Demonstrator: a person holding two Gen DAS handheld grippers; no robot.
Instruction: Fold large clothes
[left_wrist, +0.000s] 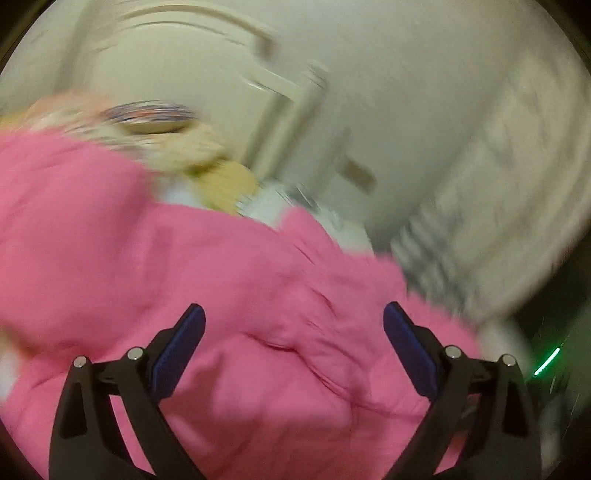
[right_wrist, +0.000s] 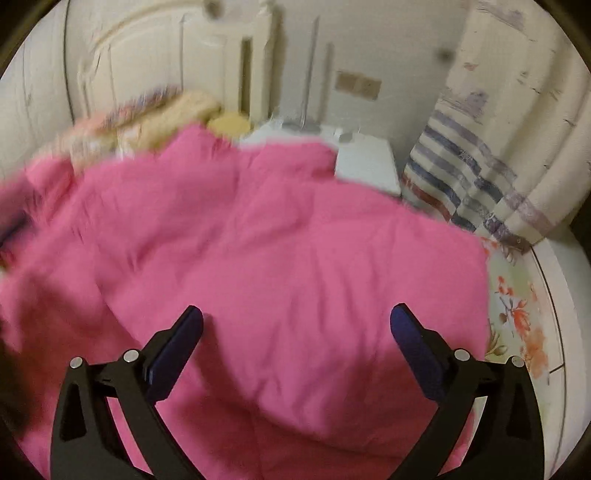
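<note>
Hovering wide open and empty, both left gripper (left_wrist: 293, 325) and right gripper (right_wrist: 295, 326), above soft, rumpled, seemingly quilted pink garment (right_wrist: 258, 240).

The left hand-held gripper (left_wrist: 293, 328) is seen with its blue-padded jaws spread wide above a rumpled pink garment (left_wrist: 229, 280), nothing being held between them. Beyond the garment, a blurred yellowish pillow (left_wrist: 221, 181) and a white panelled door (left_wrist: 177, 55) are made out.
</note>
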